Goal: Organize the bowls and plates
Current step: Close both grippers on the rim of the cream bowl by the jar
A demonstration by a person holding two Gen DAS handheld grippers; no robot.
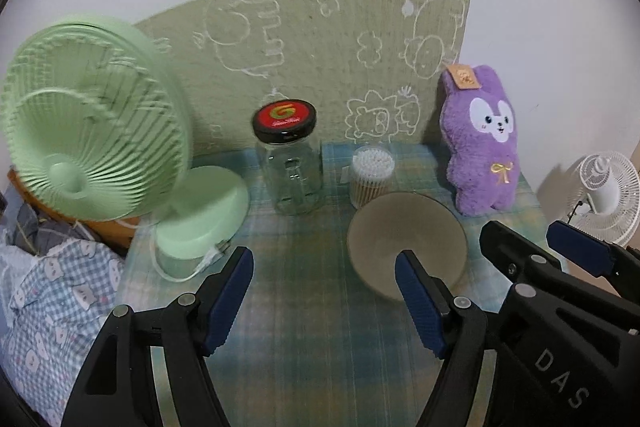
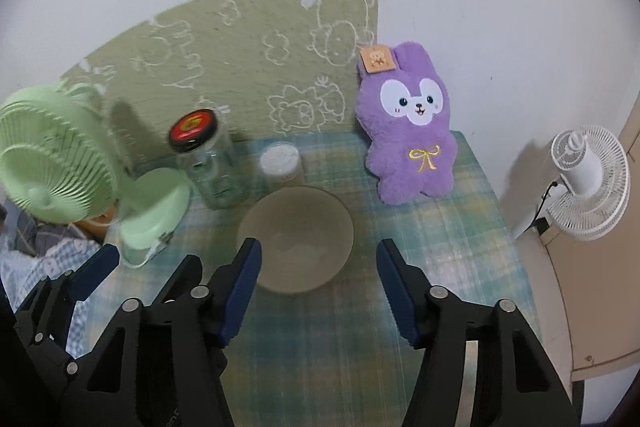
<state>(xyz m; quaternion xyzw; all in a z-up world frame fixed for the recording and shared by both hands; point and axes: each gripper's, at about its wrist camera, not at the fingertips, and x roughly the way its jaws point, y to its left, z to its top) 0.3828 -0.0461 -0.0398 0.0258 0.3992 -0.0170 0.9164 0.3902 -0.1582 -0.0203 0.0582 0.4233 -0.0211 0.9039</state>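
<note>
Bowl sat upright mid-tabletop, just in front of the swab tub, with the jar toward the left edge. Both left tongs and right tongs gaped wide, holding nothing.

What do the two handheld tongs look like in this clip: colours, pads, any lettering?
Both the left tongs and the right tongs have glossy black plastic arms with triangular cut-outs and round silver rivets. Each finger ends in a dark blue ribbed pad. White letters "DAS" mark the right tongs' body in the left wrist view. No cables or sleeves show.
</note>
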